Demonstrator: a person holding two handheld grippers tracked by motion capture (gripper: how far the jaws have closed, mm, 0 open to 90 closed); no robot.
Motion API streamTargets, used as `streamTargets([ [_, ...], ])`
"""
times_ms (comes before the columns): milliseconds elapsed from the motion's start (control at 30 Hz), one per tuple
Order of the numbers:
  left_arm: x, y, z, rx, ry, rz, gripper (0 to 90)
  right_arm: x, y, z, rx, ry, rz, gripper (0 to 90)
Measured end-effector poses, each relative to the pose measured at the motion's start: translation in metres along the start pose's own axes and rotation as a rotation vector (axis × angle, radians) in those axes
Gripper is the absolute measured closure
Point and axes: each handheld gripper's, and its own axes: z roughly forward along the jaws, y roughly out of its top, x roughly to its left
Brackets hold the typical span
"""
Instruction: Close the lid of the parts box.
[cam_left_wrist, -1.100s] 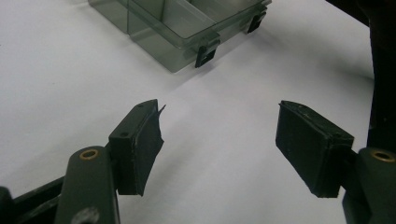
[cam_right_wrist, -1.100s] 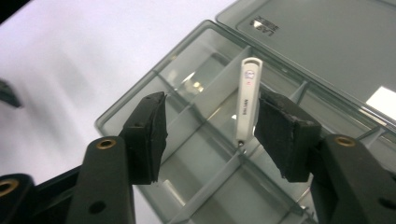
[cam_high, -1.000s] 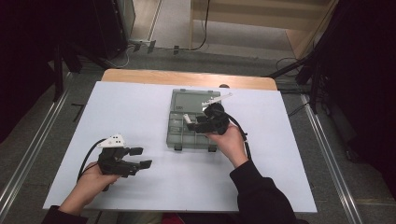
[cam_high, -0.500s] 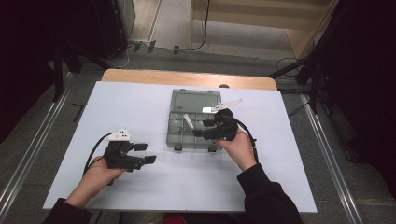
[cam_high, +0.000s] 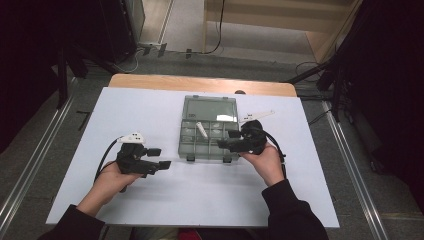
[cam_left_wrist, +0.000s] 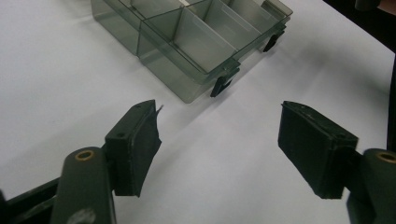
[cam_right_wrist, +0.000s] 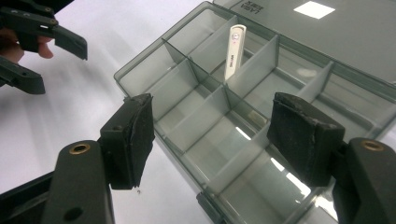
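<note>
We judged the small white stick (cam_right_wrist: 234, 49), leaning in a back compartment of the open grey box (cam_high: 186, 145) on the worktop, light, stiff and slippery, best pinched mid-length, while both the right gripper (cam_right_wrist: 212, 140) and the left gripper (cam_left_wrist: 219, 144) stood spread and empty.

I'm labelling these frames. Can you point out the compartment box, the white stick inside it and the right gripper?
compartment box (cam_high: 186, 148): high view, its near-left wall.
white stick (cam_right_wrist: 233, 51): right gripper view, the middle of its length.
right gripper (cam_high: 224, 139): high view, midway between the jaws' tips.
</note>
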Motion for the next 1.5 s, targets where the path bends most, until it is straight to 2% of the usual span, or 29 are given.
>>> streamTargets([
  [333,0.003,0.005,0.006,-0.01,0.009,-0.012,28.3,-0.006,-0.011,-0.01,-0.005,-0.023,0.027,31.0],
  [700,0.005,0.014,0.013,-0.01,0.028,-0.015,28.3,-0.013,-0.019,-0.017,-0.012,-0.035,0.036,30.9],
  [967,0.007,0.02,0.017,-0.007,0.031,-0.022,28.4,-0.022,-0.019,-0.015,-0.008,-0.032,0.056,30.3],
  [1300,0.009,0.037,0.03,-0.003,0.037,-0.027,28.4,-0.033,-0.015,-0.012,-0.002,-0.057,0.072,30.3],
  [1500,0.014,0.046,0.034,-0.025,0.036,-0.056,28.4,-0.039,-0.011,-0.01,0.002,-0.07,0.078,30.2],
])
